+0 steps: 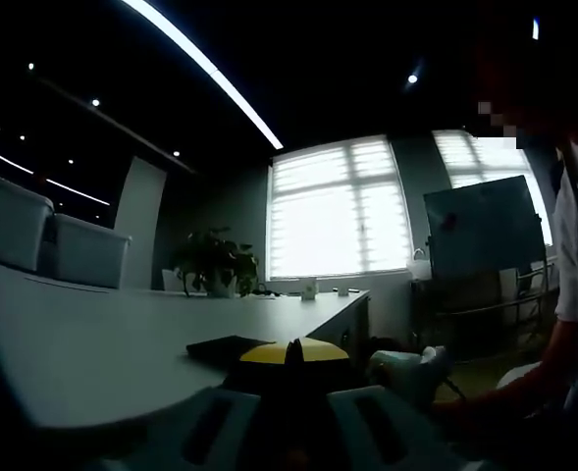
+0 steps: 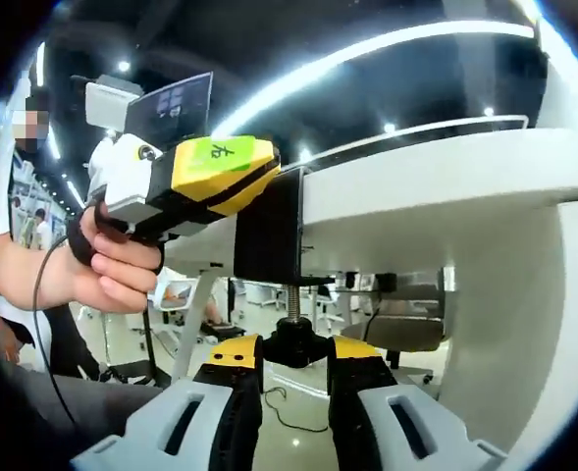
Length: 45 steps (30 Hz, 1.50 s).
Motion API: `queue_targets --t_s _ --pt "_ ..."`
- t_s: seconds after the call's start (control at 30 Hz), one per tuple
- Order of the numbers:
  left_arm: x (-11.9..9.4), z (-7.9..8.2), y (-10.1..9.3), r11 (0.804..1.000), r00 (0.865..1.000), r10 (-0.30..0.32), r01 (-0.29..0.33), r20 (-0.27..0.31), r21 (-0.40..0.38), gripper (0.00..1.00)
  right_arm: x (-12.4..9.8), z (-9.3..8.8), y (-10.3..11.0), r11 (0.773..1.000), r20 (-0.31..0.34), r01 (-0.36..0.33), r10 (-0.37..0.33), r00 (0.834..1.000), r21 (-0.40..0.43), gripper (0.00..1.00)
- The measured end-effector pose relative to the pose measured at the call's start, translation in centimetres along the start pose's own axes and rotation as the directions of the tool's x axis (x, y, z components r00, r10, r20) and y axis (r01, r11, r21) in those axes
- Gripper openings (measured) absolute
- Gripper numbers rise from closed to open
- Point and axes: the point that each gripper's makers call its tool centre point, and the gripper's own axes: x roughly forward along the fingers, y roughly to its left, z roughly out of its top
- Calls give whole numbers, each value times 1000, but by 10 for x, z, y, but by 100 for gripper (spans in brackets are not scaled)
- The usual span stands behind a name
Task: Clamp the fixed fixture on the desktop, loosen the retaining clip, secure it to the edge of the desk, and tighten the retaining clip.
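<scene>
A black C-shaped fixture (image 2: 269, 231) sits over the edge of the white desk (image 2: 446, 186). Its threaded screw (image 2: 292, 299) hangs down below the desktop and ends in a black knob (image 2: 294, 345). My right gripper (image 2: 294, 355) is under the desk, its yellow-tipped jaws shut on that knob. My left gripper (image 2: 220, 172), yellow with a green label, comes in from the left at desktop height and grips the fixture's top. In the left gripper view its jaws (image 1: 293, 353) are closed together on the fixture's black top plate (image 1: 225, 346) at the desk's near edge.
A person's hand (image 2: 122, 270) holds the left gripper. The white desk side panel (image 2: 534, 324) stands close on the right. On the desk stand a potted plant (image 1: 213, 263) and a cup (image 1: 309, 287). White chairs (image 1: 82, 250) line the far side, and a dark board (image 1: 485, 231) stands by the window.
</scene>
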Motion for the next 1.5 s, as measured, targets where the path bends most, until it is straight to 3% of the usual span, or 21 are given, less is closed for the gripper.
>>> queue_targets --t_s 0.13,0.27,0.3,0.37,0.4,0.5,0.57,0.63,0.67,0.7,0.77,0.83,0.93,1.13,1.27,1.4,1.5 --pt "0 -1 1 1000 1000 0 0 -7 2 1 -4 -1 -1 999 -3 -33 33 999 25 24" --pt "0 -1 1 1000 1000 -2 2 -4 -2 1 -7 -9 -1 996 -3 39 -38 999 80 25" --pt "0 -1 1 1000 1000 -1 1 -3 -1 1 -9 -14 -5 996 -18 81 -81 997 30 29" --pt "0 -1 1 1000 1000 -2 2 -1 -1 1 -11 -15 -8 984 -26 152 -155 988 -88 48" --pt "0 -1 1 1000 1000 -2 2 -2 1 1 -11 -17 -4 981 -36 172 -176 984 -90 53" --pt "-1 -1 1 1000 1000 -6 6 -3 -5 1 -13 -14 6 973 -34 215 -219 975 -85 49" --pt "-1 -1 1 1000 1000 -13 13 -7 -5 1 -17 -9 6 954 -16 286 -288 957 -92 43" --pt "-1 -2 0 1000 1000 -14 14 -13 5 1 -19 -6 3 930 -8 364 -365 931 -48 43" --pt "-1 -2 0 1000 1000 -14 14 -13 7 1 -22 -7 -2 904 -14 428 -428 904 15 43" --pt "-1 -1 0 1000 1000 -13 13 -11 5 1 -29 -9 -11 852 -25 520 -519 854 63 44" --pt "-1 -1 1 1000 1000 -9 9 -1 0 1 -32 -5 -12 802 1 585 -589 808 126 43" --pt "-2 1 2 999 1000 -4 5 25 -49 1 -29 -9 -7 781 -30 622 -622 783 61 42" --pt "-3 1 3 998 999 1 1 39 -58 1 -15 -6 1 784 -19 620 -621 784 -19 42" --pt "-2 1 2 999 1000 1 0 29 -44 1 -3 3 -1 785 6 620 -620 785 3 36" --pt "-2 0 2 999 1000 -3 4 19 -31 1 -7 3 -7 774 7 632 -633 774 -38 25" --pt "-1 0 1 1000 1000 -6 6 16 -26 1 -4 3 -3 837 13 543 -544 839 -66 24" --pt "-1 0 1 1000 1000 -6 6 18 -28 1 -5 3 0 891 15 453 -453 892 -35 24"
